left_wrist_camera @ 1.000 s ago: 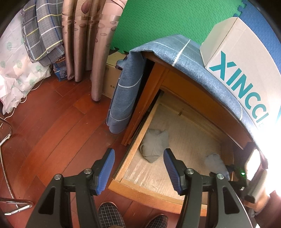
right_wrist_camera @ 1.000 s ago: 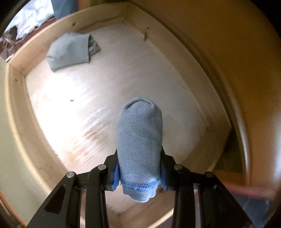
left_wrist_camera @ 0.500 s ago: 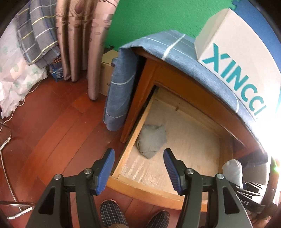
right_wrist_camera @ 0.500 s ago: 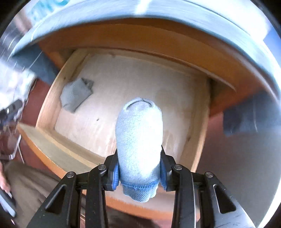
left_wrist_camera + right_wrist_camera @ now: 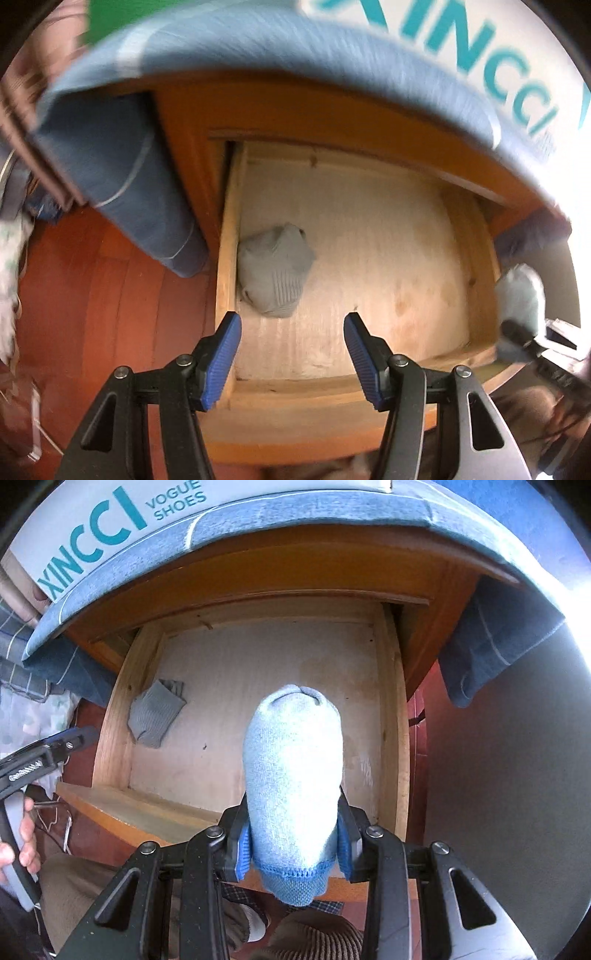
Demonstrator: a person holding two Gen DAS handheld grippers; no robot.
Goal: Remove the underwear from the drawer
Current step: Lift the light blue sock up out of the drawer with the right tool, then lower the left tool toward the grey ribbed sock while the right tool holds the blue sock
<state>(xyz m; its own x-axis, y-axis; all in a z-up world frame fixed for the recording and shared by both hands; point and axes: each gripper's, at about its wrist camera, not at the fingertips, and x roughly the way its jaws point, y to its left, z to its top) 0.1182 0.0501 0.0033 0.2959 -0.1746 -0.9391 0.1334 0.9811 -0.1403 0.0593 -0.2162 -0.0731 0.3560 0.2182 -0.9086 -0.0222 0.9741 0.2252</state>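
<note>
Left gripper (image 5: pixel 291 354): jaws spread wide, holding nothing, poised over the open drawer (image 5: pixel 226 258). Grey underwear (image 5: pixel 275 273) lies against the drawer's left wall. Right gripper (image 5: pixel 293 843): clamped on a light-blue rolled piece (image 5: pixel 293 775), above the drawer front.

Both grippers are black angular frames with silver screws; the left gripper (image 5: pixel 292 349) has ribbed blue pads (image 5: pixel 226 347). A bare hand (image 5: pixel 16 845) shows at lower left.
</note>
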